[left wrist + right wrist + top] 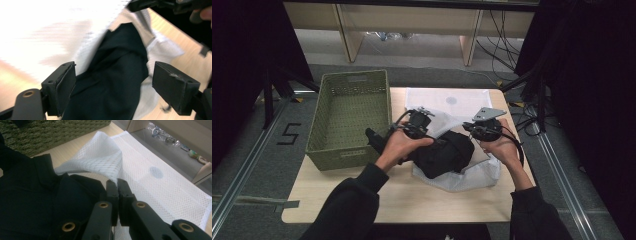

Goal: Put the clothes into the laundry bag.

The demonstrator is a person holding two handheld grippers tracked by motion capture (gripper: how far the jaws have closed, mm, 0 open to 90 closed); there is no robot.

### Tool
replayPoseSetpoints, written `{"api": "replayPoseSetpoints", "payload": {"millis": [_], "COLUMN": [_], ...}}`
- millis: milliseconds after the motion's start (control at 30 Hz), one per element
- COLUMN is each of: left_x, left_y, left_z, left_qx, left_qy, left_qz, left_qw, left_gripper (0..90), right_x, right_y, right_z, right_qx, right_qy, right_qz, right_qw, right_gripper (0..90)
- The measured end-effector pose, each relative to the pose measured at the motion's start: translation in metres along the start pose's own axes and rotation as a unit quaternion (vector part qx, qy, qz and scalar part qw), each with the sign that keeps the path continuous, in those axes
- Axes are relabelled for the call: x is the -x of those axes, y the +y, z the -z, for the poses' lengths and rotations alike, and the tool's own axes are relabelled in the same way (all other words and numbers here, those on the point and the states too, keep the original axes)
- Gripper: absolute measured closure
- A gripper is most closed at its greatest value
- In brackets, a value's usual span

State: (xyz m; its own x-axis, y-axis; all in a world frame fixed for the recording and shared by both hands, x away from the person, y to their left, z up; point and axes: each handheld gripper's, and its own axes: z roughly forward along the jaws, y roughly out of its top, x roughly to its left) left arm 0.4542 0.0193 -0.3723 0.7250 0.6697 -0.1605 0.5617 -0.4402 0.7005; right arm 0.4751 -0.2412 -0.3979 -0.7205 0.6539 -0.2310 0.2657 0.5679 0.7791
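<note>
On table (362,195), garment (110,82) between jaws

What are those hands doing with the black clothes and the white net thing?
A person is working a black garment into a white mesh bag on the table. The right gripper is shut on the bag's edge, lifting it open. The left gripper is open, its jaws on either side of the garment. A green basket sits beside them.
</note>
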Motion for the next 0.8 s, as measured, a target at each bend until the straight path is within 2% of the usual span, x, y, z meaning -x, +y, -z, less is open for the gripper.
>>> {"api": "replayPoseSetpoints", "payload": {"millis": [67,167,233,300,333,367,467,533,567,600,667,700,767,800], "left_x": [-0.008,-0.021,-0.033,-0.042,-0.046,-0.05,-0.068,-0.078,-0.082,-0.085,-0.091,-0.091,-0.089,-0.087], "left_y": [-0.01,-0.027,-0.042,-0.051,-0.057,-0.06,-0.073,-0.08,-0.082,-0.085,-0.088,-0.088,-0.089,-0.088], "left_z": [0.024,0.048,0.066,0.075,0.078,0.079,0.077,0.072,0.071,0.067,0.067,0.067,0.068,0.069], "left_qx": [-0.004,-0.002,0.018,0.014,0.012,0.008,-0.017,-0.02,-0.028,-0.024,-0.028,-0.018,-0.006,-0.005], "left_qy": [0.027,0.05,0.066,0.077,0.085,0.091,0.101,0.101,0.101,0.096,0.071,0.055,0.043,0.045], "left_qz": [-0.014,-0.013,-0.011,-0.009,-0.007,-0.008,0.014,0.037,0.034,0.042,0.041,0.053,0.05,0.045], "left_qw": [0.9995,0.9986,0.9976,0.9969,0.9963,0.9958,0.9946,0.994,0.9939,0.9942,0.9962,0.9969,0.9978,0.998], "left_gripper": [19.0,20.1,20.1,21.2,21.0,20.9,20.5,19.6,19.5,19.9,33.6,39.0,53.9,57.9], "right_x": [0.001,0.001,0.001,0.0,-0.002,-0.001,-0.001,-0.001,-0.001,-0.001,0.0,0.0,0.0,0.001], "right_y": [0.0,0.0,0.001,0.001,0.0,0.001,0.001,0.001,0.001,0.001,0.0,0.0,-0.001,-0.001], "right_z": [0.0,0.0,-0.001,-0.001,-0.001,-0.001,-0.002,-0.001,-0.001,-0.001,-0.002,-0.002,-0.002,-0.002], "right_qx": [0.004,0.0,0.002,0.001,-0.001,-0.002,0.0,-0.003,-0.004,-0.002,-0.001,-0.001,-0.007,-0.005], "right_qy": [-0.001,-0.002,-0.003,-0.001,-0.003,0.001,-0.002,0.0,0.005,0.0,0.0,-0.003,0.004,0.004], "right_qz": [0.004,0.005,0.006,0.008,-0.001,0.001,0.003,0.004,0.002,0.002,0.006,0.003,-0.006,-0.005], "right_qw": [1.0,1.0,1.0,1.0,1.0,1.0,1.0,1.0,1.0,1.0,1.0,1.0,1.0,1.0], "right_gripper": [89.8,89.9,89.9,89.8,89.9,89.9,89.8,89.9,89.8,89.8,89.8,89.8,89.8,89.8]}}
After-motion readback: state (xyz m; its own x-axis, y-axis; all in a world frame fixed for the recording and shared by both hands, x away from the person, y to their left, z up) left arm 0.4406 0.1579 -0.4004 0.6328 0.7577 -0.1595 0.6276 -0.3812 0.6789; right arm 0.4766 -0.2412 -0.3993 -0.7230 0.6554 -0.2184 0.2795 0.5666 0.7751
